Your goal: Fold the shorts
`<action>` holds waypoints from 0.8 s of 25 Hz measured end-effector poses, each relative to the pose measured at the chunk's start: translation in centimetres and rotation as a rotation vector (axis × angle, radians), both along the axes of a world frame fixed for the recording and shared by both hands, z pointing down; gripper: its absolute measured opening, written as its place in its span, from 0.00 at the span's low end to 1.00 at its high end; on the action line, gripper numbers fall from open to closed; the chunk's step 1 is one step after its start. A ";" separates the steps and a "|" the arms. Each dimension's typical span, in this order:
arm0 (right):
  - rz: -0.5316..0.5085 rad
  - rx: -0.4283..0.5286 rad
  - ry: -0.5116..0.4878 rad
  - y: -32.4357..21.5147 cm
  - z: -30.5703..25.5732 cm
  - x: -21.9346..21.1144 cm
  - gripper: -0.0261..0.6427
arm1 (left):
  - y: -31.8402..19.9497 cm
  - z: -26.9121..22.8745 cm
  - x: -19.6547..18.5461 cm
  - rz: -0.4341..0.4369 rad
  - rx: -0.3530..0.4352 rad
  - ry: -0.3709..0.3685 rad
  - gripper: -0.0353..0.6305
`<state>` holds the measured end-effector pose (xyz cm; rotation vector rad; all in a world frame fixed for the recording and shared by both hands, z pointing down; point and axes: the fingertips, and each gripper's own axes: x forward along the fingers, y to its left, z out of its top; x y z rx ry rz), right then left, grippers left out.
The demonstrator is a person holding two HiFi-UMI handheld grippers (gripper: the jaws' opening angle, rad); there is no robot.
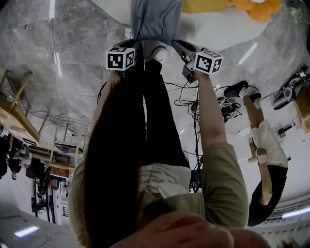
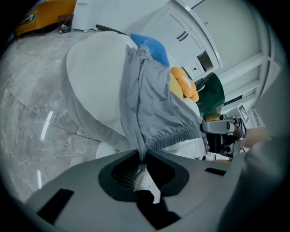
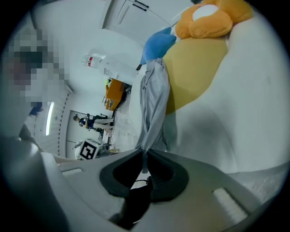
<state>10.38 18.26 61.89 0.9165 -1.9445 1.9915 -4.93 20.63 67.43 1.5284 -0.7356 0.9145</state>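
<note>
My left gripper (image 2: 140, 153) and right gripper (image 3: 145, 153) both clamp the grey elastic-waist fabric shorts (image 2: 152, 104); head view crops their far end.

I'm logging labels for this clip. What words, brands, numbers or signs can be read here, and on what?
No text can be read in any view.
Marker cubes: black-and-white square patterns only, no letters.
Bottle label: red, too small to read.
Orange object: dark print, too blurred to read.
Grey shorts: no print shows.
</note>
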 end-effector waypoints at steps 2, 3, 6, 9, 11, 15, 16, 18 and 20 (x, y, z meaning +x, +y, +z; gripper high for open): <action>-0.031 0.031 -0.016 -0.3 -0.9 -0.4 0.10 | 0.4 0.5 0.8 -0.071 -0.053 0.079 0.34; -0.044 0.041 -0.024 -0.5 -1.3 -0.5 0.09 | 0.8 0.6 1.4 -0.116 -0.088 0.134 0.51; -0.072 0.057 -0.037 -0.7 -2.0 -0.8 0.09 | 2.2 0.9 3.0 -0.206 -0.166 0.248 0.58; -0.094 0.065 -0.027 -0.5 -2.2 -0.8 0.09 | 3.2 1.2 5.2 -0.266 -0.212 0.334 0.59; -0.085 0.073 -0.031 -0.6 -2.2 -0.7 0.09 | 2.2 0.9 7.3 -0.375 -0.225 0.456 0.59; -0.012 0.086 -0.092 -0.6 -2.7 -0.2 0.09 | -1.3 0.3 10.4 -0.727 -0.242 0.734 0.59; 0.014 0.090 -0.118 -0.9 -3.0 0.1 0.09 | -1.9 0.4 10.9 -0.803 -0.254 0.790 0.59; 0.057 0.098 -0.172 -1.4 -3.4 0.8 0.09 | -2.9 0.1 11.9 -0.947 -0.282 0.914 0.59; 0.100 0.101 -0.219 -1.7 -3.7 1.5 0.09 | -3.5 -1.1 12.7 -1.054 -0.299 1.046 0.59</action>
